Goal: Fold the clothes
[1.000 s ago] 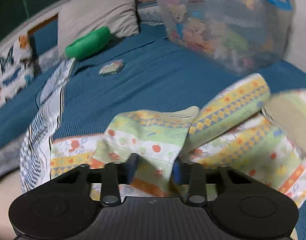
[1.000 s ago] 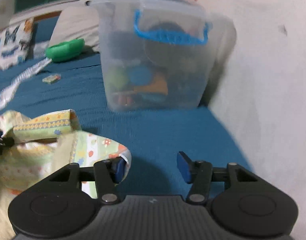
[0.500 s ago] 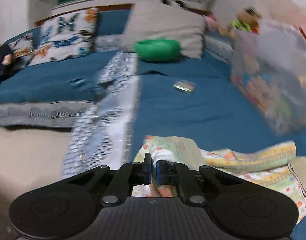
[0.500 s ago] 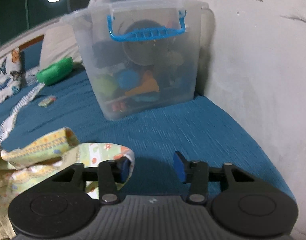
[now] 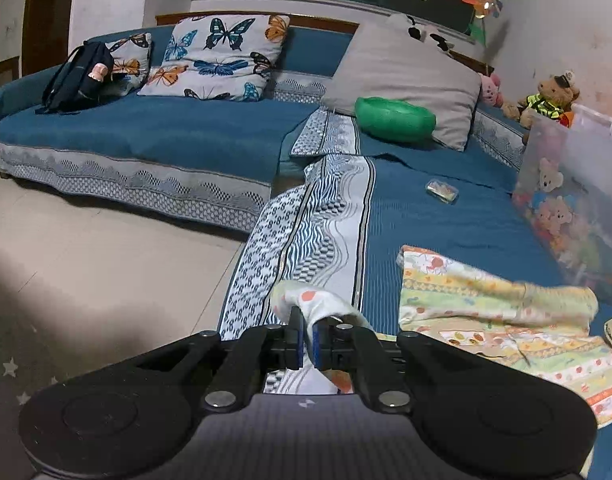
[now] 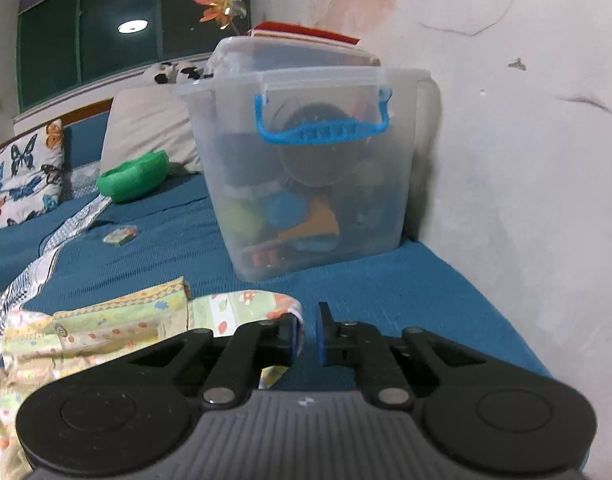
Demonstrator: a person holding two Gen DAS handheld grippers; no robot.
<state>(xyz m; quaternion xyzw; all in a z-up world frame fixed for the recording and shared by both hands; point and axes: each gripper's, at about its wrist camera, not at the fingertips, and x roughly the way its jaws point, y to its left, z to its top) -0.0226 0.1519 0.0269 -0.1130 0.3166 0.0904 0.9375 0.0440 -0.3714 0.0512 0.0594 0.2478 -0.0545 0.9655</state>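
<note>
Kids' patterned garment [image 5: 486, 304], pastel yellow/green w/ orange dots.
Lies crumpled on the blue cover [image 5: 446, 216], 1 corner lifted.

left wrist: faces sofa [image 5: 146, 136] | right wrist: faces bin [image 6: 306, 168] | shared: garment [image 5: 486, 312]

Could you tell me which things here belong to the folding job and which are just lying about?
Job: patterned garment; left gripper pinching its corner; right gripper closing at its edge.
Lying about: toy bin, green cushion, backpack, teddy bear.
</note>
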